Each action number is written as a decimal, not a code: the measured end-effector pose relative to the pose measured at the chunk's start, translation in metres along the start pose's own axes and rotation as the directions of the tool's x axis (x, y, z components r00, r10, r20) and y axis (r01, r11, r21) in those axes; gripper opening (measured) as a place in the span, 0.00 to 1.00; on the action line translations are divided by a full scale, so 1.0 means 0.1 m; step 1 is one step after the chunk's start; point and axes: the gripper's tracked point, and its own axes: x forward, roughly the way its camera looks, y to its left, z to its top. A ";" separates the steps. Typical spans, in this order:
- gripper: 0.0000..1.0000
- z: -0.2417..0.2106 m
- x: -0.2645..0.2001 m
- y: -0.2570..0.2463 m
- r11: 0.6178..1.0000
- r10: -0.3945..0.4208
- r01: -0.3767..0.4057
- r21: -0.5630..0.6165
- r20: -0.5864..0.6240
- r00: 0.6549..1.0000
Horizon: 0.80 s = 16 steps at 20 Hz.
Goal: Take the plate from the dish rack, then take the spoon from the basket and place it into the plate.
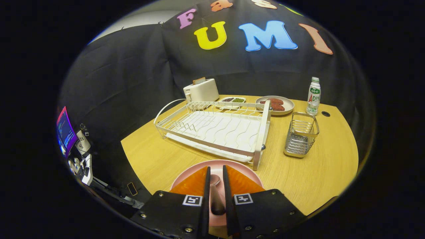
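Wooden table (pixel 159 159), black-draped booth. Gripper (pixel 216 186) clenched on the spoon (pixel 215 196), held over the pink plate (pixel 196 171) just below the fingers. Risk: spoon bounces out if released high. Dish rack (pixel 215 129) at 12 o'clock, wire basket (pixel 301 134) at 1 o'clock; neither obstructs.

the scene is viewed from a fisheye camera carried on the gripper (pixel 216 172), aimed forward along its two fingers and tilted down across the table (pixel 318 179). the pink plate (pixel 217 163) is seen close beneath the fingers, the dish rack (pixel 215 127) just beyond, the booth wall farthest off.
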 end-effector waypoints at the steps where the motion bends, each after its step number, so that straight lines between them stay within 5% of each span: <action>1: 0.21 0.04 -0.01 -0.02 1.000 -0.014 0.014 -0.010 0.007 1.000; 8: 0.23 0.61 -0.24 -0.20 0.995 -0.094 0.097 -0.014 0.129 0.987; 16: 0.23 1.42 -0.73 -0.67 0.958 -0.284 0.285 0.045 0.318 0.904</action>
